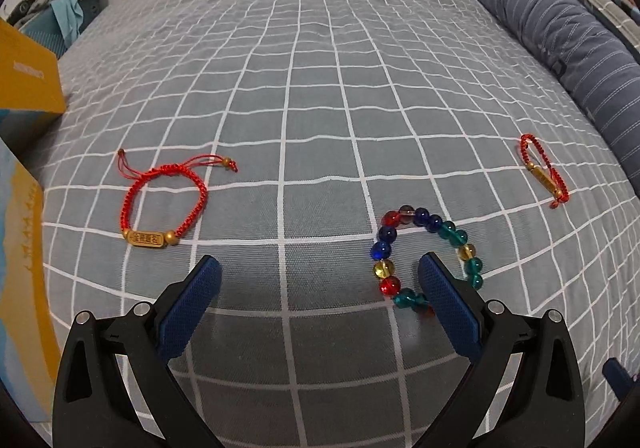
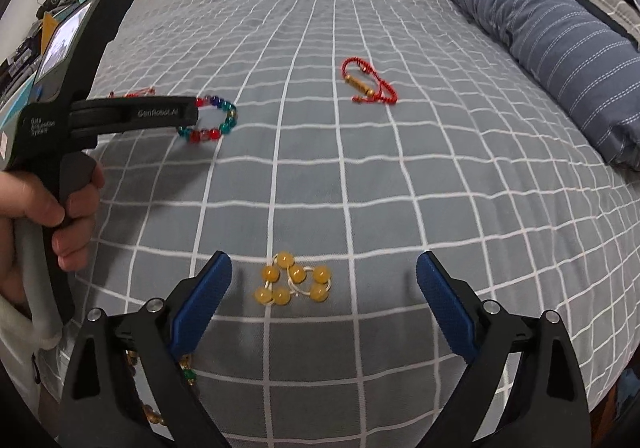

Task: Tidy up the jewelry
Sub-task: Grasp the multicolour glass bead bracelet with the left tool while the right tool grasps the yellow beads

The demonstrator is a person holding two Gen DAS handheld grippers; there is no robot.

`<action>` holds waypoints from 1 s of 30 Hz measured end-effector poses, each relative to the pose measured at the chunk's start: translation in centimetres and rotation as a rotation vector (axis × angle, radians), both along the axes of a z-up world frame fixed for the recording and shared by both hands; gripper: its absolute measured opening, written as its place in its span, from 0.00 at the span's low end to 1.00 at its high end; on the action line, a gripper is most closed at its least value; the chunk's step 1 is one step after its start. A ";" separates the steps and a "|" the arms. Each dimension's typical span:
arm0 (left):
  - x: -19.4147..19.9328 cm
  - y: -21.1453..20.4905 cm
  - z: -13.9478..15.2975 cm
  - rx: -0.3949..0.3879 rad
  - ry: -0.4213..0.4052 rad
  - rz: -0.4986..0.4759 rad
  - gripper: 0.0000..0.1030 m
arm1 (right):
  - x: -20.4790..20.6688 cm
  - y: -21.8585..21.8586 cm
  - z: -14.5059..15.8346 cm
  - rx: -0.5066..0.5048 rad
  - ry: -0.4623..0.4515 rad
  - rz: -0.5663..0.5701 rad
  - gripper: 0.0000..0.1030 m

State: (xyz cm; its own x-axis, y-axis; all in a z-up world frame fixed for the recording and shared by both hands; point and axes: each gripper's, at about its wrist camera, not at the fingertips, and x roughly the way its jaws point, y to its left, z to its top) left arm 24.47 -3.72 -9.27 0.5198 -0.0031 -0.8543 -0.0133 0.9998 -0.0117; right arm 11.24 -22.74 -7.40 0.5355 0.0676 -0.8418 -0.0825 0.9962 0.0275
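Bead bracelet (image 1: 424, 256) by left tongs (image 1: 320, 280) — both tongs agape.

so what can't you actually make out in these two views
- Left wrist view: the near beads of the multicoloured bead bracelet sit behind the left claw's right finger.
- Left wrist view: the characters on the gold plate of the red cord bracelet are too small to read.
- Left wrist view: the yellow box is cut off by the left edge.
- Right wrist view: beads at the bottom left are mostly hidden behind the right claw's left finger.
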 end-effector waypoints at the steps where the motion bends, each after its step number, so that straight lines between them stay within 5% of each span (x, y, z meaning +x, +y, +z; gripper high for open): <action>1: 0.0 0.0 -0.1 0.000 -0.004 0.000 0.95 | 0.0 0.1 -0.2 0.000 0.006 0.001 0.85; 11: 0.2 -0.4 -0.6 0.021 -0.017 -0.009 0.92 | 0.2 0.2 -1.6 0.005 0.053 0.003 0.73; 20: -0.4 -1.0 -0.2 0.007 -0.019 -0.043 0.57 | 0.3 0.2 -1.6 0.018 0.067 0.017 0.47; 23: -0.4 -1.3 0.0 0.007 -0.011 -0.066 0.35 | 0.4 0.1 -1.5 0.025 0.072 0.017 0.26; 25: -0.3 -1.3 0.2 -0.004 0.000 -0.074 0.09 | 0.4 -0.1 -1.3 0.028 0.075 0.013 0.18; 30: -0.4 -1.0 0.9 -0.024 0.004 -0.073 0.09 | 0.3 -0.5 -0.9 0.040 0.071 0.000 0.12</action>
